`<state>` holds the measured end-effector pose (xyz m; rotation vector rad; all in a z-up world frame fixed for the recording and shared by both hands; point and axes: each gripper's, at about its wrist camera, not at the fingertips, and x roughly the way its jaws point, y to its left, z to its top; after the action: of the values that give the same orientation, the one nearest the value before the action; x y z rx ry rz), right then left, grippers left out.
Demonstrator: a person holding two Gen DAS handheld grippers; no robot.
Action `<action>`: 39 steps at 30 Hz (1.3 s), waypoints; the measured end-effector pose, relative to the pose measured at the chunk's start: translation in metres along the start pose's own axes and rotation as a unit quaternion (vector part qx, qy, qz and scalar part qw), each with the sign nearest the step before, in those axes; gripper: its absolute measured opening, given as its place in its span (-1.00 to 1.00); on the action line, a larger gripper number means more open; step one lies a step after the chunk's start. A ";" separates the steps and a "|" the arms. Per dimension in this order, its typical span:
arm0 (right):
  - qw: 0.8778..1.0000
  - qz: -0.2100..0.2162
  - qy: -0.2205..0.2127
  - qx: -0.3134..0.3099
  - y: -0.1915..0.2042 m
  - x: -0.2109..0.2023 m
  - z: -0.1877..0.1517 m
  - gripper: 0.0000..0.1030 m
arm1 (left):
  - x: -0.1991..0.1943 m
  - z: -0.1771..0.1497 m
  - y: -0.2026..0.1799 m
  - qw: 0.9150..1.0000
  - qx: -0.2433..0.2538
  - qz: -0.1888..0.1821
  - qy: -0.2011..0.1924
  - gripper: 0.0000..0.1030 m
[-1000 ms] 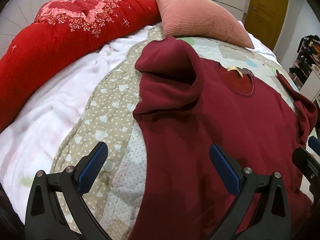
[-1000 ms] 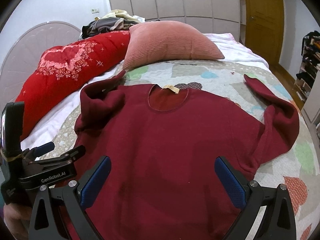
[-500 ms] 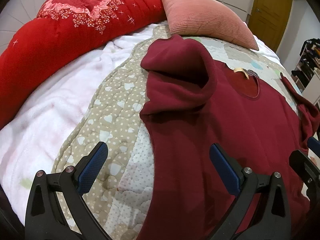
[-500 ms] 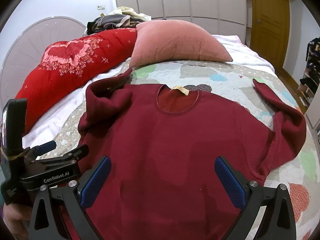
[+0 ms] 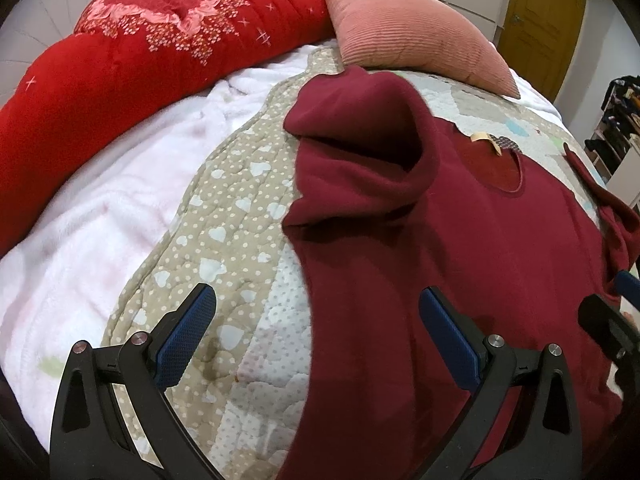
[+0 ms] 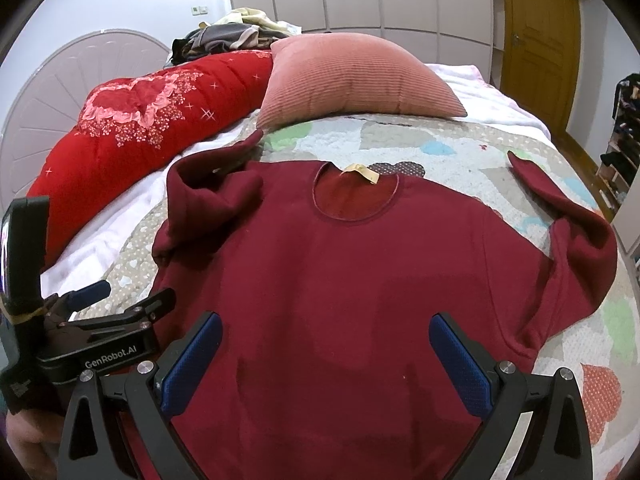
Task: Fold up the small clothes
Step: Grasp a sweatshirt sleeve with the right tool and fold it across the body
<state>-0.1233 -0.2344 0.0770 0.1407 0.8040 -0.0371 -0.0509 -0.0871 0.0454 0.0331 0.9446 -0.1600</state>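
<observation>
A dark red sweatshirt (image 6: 360,264) lies face up on a patchwork quilt (image 6: 460,152) spread over a bed, its round neckline and a small yellow label (image 6: 362,172) pointing toward the far end. Its left-hand sleeve (image 5: 360,152) is bunched and folded back over the shoulder; the other sleeve (image 6: 572,232) bends outward, cuff resting on the quilt. Two pairs of black tongs with blue pads hover low over the near hem. The left tongs (image 5: 316,332) stand wide apart, straddling the sweatshirt's side edge, one finger over the heart-patterned quilt border (image 5: 224,216), the other over the red fabric, holding nothing. The right tongs (image 6: 324,354) are also spread wide and empty above the middle of the garment. From the right view, the left tool sits just beside, at the garment's edge. Beyond the sweatshirt rest a pink ribbed cushion (image 6: 352,80) and a bright red embroidered duvet (image 6: 140,132); a white fleece blanket (image 5: 100,200) lies beside the quilt.
</observation>
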 end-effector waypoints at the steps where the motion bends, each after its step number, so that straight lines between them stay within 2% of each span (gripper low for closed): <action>1: 1.000 0.002 0.001 -0.002 0.000 0.001 0.002 0.99 | 0.001 0.000 0.003 1.000 -0.004 0.001 0.002 0.98; 6: 1.000 0.023 -0.006 -0.003 0.006 0.006 0.029 0.99 | 0.011 0.002 0.020 0.999 -0.035 -0.002 0.009 0.98; 12: 0.997 0.074 -0.019 0.013 0.022 0.027 0.092 0.99 | 0.022 0.011 0.030 0.998 -0.057 -0.015 0.003 0.98; 15: 0.994 0.106 0.005 0.013 0.040 0.059 0.124 0.99 | 0.031 0.012 0.036 0.998 -0.066 -0.021 0.005 0.98; 20: 0.993 0.099 0.056 0.008 0.063 0.133 0.165 0.99 | 0.041 0.014 0.039 0.998 -0.054 -0.017 -0.003 0.98; 23: 0.991 0.107 0.077 0.022 0.070 0.178 0.178 0.97 | 0.043 0.014 0.039 0.999 -0.050 -0.018 -0.005 0.98; 24: 0.990 0.111 0.086 0.029 0.073 0.193 0.180 0.90 | 0.044 0.014 0.039 0.999 -0.050 -0.018 -0.006 0.98; 25: 0.989 0.113 0.094 0.032 0.072 0.204 0.180 0.62 | 0.045 0.014 0.040 0.999 -0.050 -0.018 -0.006 0.98; 26: 0.987 0.117 0.106 0.036 0.074 0.216 0.180 0.15 | 0.046 0.014 0.040 0.999 -0.049 -0.017 -0.006 0.98; 27: 0.986 0.118 0.116 0.034 0.077 0.226 0.180 -0.09 | 0.046 0.014 0.039 0.999 -0.048 -0.017 -0.005 0.98; 28: 0.986 0.114 0.114 0.031 0.078 0.228 0.181 -0.44 | 0.047 0.015 0.039 0.999 -0.048 -0.017 -0.005 0.98; 29: 0.988 0.110 0.105 0.029 0.078 0.227 0.181 -0.68 | 0.047 0.015 0.039 0.999 -0.047 -0.017 -0.005 0.98; 31: 0.991 0.111 0.079 0.018 0.075 0.212 0.184 -0.84 | 0.048 0.016 0.039 0.999 -0.046 -0.016 -0.006 0.98; 33: 0.994 0.100 0.043 0.006 0.067 0.184 0.185 -0.90 | 0.048 0.015 0.040 0.999 -0.045 -0.016 -0.006 0.98; 36: 0.994 0.104 -0.033 0.022 0.025 0.103 0.176 -0.90 | 0.047 0.014 0.040 0.999 -0.046 -0.015 -0.006 0.98; 38: 0.992 0.094 -0.074 0.028 -0.002 0.061 0.165 -0.90 | 0.047 0.014 0.039 0.999 -0.044 -0.008 -0.006 0.98; 39: 0.992 0.087 -0.080 0.031 -0.013 0.049 0.162 -0.90 | 0.047 0.015 0.037 0.999 -0.043 -0.004 -0.005 0.98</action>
<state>0.0254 -0.2689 0.1510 0.2639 0.6289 0.0909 -0.0063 -0.0575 0.0145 -0.0511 0.9406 -0.1267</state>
